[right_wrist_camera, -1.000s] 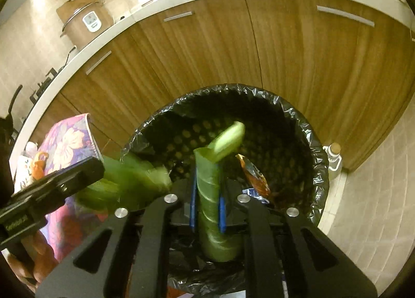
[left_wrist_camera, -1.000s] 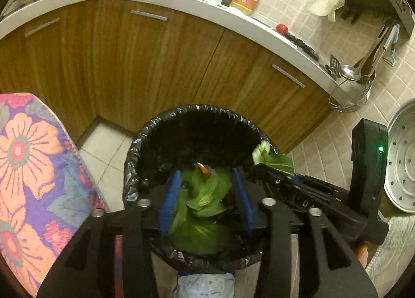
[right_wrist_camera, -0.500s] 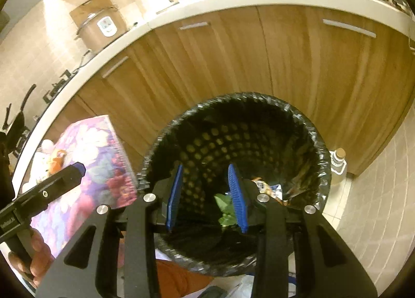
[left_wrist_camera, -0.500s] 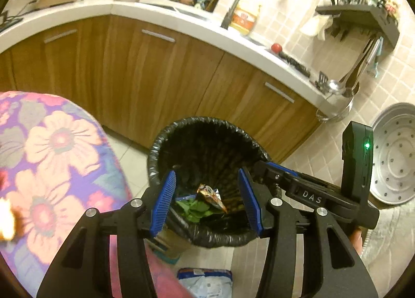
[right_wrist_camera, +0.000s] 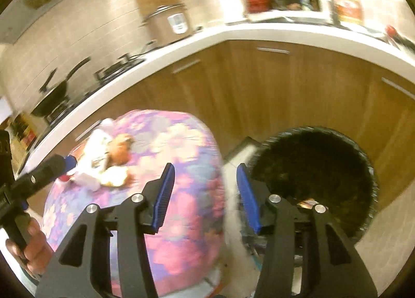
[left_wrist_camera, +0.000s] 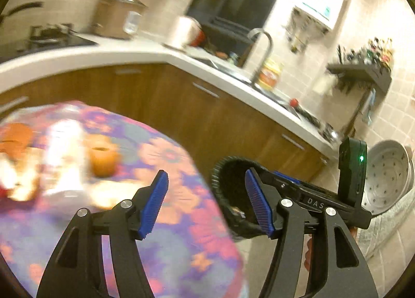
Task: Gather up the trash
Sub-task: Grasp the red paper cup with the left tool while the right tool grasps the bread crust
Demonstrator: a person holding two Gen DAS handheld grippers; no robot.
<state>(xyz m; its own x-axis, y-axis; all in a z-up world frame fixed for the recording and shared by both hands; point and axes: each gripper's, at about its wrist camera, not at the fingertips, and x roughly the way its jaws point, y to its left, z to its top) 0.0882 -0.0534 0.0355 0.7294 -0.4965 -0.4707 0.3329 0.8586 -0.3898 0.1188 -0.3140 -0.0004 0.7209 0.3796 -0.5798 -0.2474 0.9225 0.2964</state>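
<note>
My left gripper (left_wrist_camera: 206, 176) is open and its jaws are still opening, with nothing between the blue pads. It hangs over the edge of the floral-cloth table (left_wrist_camera: 168, 233). Blurred scraps lie on the cloth: an orange peel cup (left_wrist_camera: 103, 160) and pale bits (left_wrist_camera: 59, 142). The black-lined bin (left_wrist_camera: 225, 168) stands to the right, with the right gripper's body (left_wrist_camera: 350, 168) above it. My right gripper (right_wrist_camera: 205, 171) is also opening and holds nothing. It sits between the table (right_wrist_camera: 181, 233) and the bin (right_wrist_camera: 368, 176). The scrap pile (right_wrist_camera: 114, 163) lies far left, near the left gripper's fingers (right_wrist_camera: 52, 165).
Wooden cabinets (right_wrist_camera: 285, 96) under a white counter (left_wrist_camera: 181, 57) curve behind the table and bin. A tap (left_wrist_camera: 262, 49), a rice cooker (right_wrist_camera: 168, 20) and a pan (right_wrist_camera: 52, 93) are on the counter. A metal steamer tray (left_wrist_camera: 389, 176) leans at the right. A hand (right_wrist_camera: 33, 246) grips the left tool.
Both grippers dropped their green leaves into the bin. They then rose and swung left toward the floral table, with their jaws widening. The bin has slid to the right in both views.
</note>
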